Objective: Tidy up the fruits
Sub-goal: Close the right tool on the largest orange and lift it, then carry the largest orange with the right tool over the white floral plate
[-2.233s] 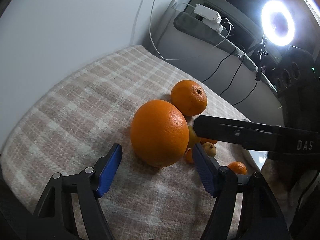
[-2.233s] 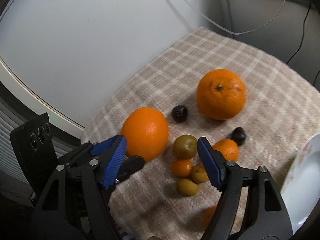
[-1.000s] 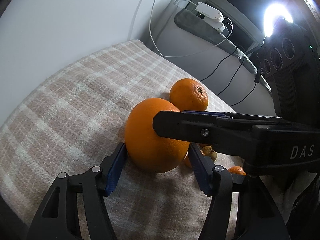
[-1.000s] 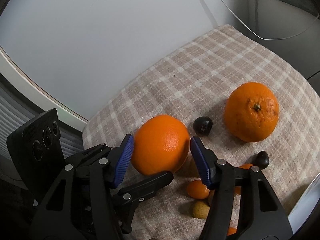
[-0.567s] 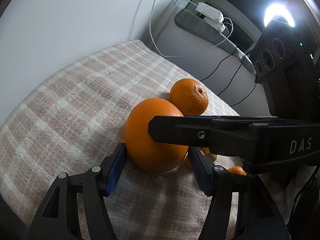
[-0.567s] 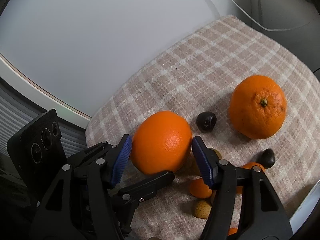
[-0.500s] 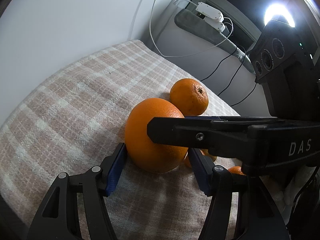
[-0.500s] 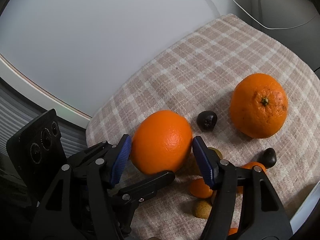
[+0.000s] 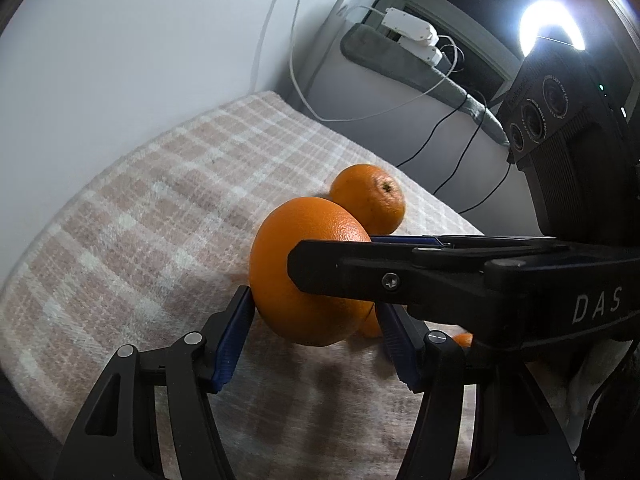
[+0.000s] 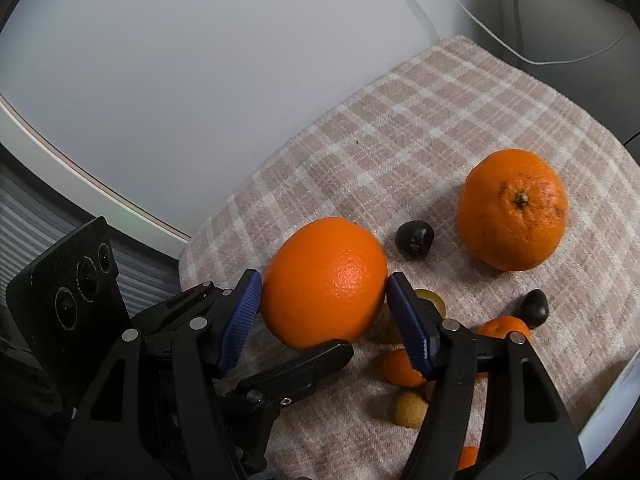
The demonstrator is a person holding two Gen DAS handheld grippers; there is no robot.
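Both hand-held grippers pinch the big orange (image 10: pixel 324 282) — left (image 9: pixel 316 330), right (image 10: pixel 324 312). Second orange (image 10: pixel 514 210) and small fruits (image 10: pixel 402 368) ahead, unsorted — task looks barely started.

We saw the left claw (image 9: pixel 316 320) closed on the large orange (image 9: pixel 308 280) above the checked cloth (image 9: pixel 160 220), the right claw's finger (image 9: pixel 400 276) crossing it, a smaller orange (image 9: pixel 370 196) behind.

- Left wrist view looks low and close along the left tongs (image 9: pixel 316 332), across the large orange (image 9: pixel 308 280).
- Right wrist view looks steeply down along the right tongs (image 10: pixel 324 312).
- Both share that orange (image 10: pixel 324 280) and the checked cloth (image 10: pixel 440 140).
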